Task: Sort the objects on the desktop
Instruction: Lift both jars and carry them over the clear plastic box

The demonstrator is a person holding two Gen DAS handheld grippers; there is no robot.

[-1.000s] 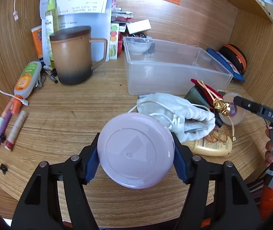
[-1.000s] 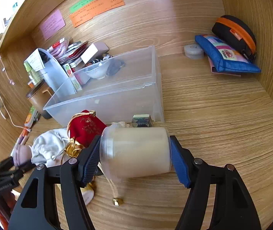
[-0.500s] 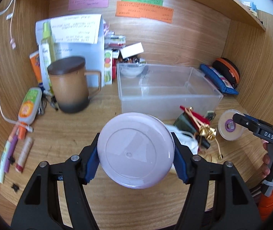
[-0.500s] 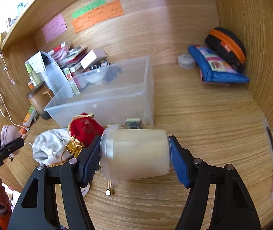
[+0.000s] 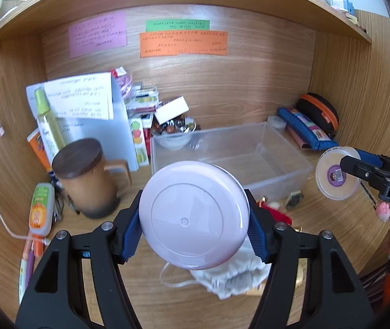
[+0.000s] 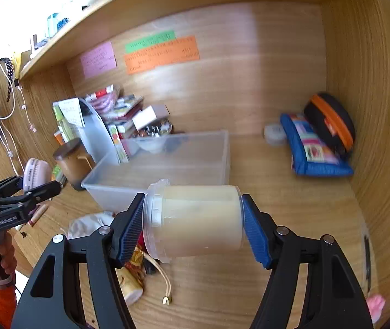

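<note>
My left gripper (image 5: 194,223) is shut on a round pale-pink container (image 5: 194,215), lid facing the camera, held above the desk. My right gripper (image 6: 193,226) is shut on a clear jar (image 6: 195,220) of cream-coloured contents, lying sideways between the blue pads. The same jar (image 5: 337,176) shows end-on at the right of the left wrist view, and the pink container (image 6: 36,174) appears at the left of the right wrist view. A clear plastic bin (image 5: 230,155) stands on the desk behind both; its bin (image 6: 164,170) interior looks mostly bare.
A brown lidded mug (image 5: 85,178), a tube (image 5: 40,208) and pens lie left. A white drawstring pouch (image 5: 230,277) and red pouch (image 6: 140,242) lie below the grippers. A blue pencil case (image 6: 312,150) and black-orange case (image 6: 332,120) sit back right. Papers and boxes crowd the back left.
Both grippers have risen with their loads, so the desk clutter has dropped lower in view and the back wall's sticky notes and shelf have come into sight. Both grips are unchanged.
</note>
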